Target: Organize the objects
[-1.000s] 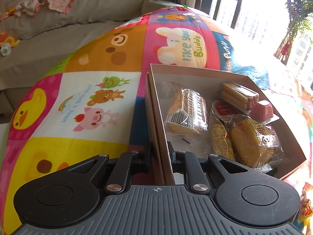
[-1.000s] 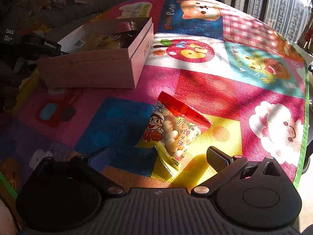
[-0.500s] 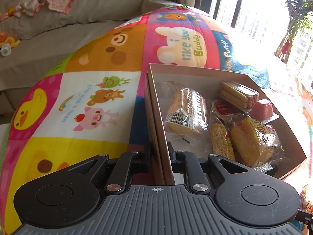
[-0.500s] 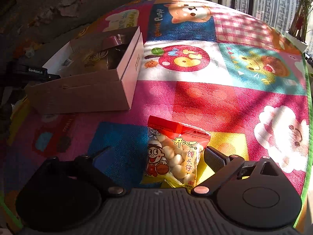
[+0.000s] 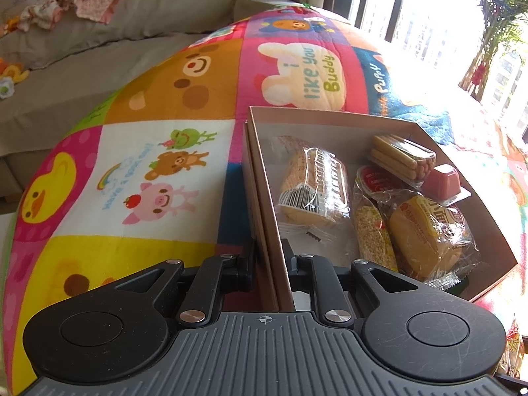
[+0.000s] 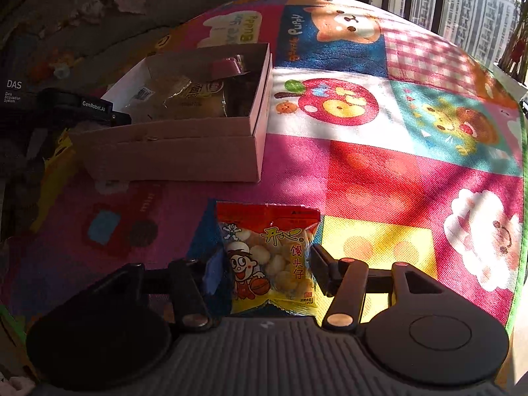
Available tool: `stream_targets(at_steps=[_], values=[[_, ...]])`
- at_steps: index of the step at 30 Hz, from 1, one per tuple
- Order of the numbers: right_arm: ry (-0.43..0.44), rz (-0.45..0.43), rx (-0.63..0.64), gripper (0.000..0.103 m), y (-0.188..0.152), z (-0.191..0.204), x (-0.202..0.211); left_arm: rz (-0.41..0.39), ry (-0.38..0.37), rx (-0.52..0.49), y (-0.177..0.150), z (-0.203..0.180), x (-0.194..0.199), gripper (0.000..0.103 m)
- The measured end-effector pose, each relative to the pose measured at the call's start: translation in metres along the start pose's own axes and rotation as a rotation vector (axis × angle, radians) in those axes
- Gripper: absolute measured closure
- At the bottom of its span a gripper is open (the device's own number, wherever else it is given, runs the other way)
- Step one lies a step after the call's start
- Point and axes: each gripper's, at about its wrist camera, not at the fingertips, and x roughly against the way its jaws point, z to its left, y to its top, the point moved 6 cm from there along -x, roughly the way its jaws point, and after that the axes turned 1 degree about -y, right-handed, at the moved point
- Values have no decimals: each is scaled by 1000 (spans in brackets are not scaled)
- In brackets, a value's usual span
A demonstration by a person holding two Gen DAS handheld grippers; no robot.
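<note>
Pink cardboard forms an open box (image 5: 412,125) sitting on a bright patchwork play mat (image 5: 158,171) printed with cartoon animals. The left gripper (image 5: 269,257) is clenched on the box's near wall, one finger inside and one outside. Inside lie wrapped snacks: a bread roll (image 5: 313,184), a yellow cake (image 5: 425,231), biscuit sticks (image 5: 402,158) and a small pink cup (image 5: 444,181). Nearer the window side, well apart from the box, the right gripper (image 6: 267,264) has just been closing around a red and yellow snack bag (image 6: 270,254) of round puffs; its fingers press both edges, grasping it on the mat.
</note>
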Motion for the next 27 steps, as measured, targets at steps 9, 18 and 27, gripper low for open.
stream_targets(at_steps=[9,18,27], values=[[75,-53,146,48,22,60,17,10,21,4,2,-1,-1,88],[49,-140,212,48,77,84,41,6,25,8,2,-2,1,88],[41,-153,200,48,131,97,21,-4,6,4,-1,-3,3,86]])
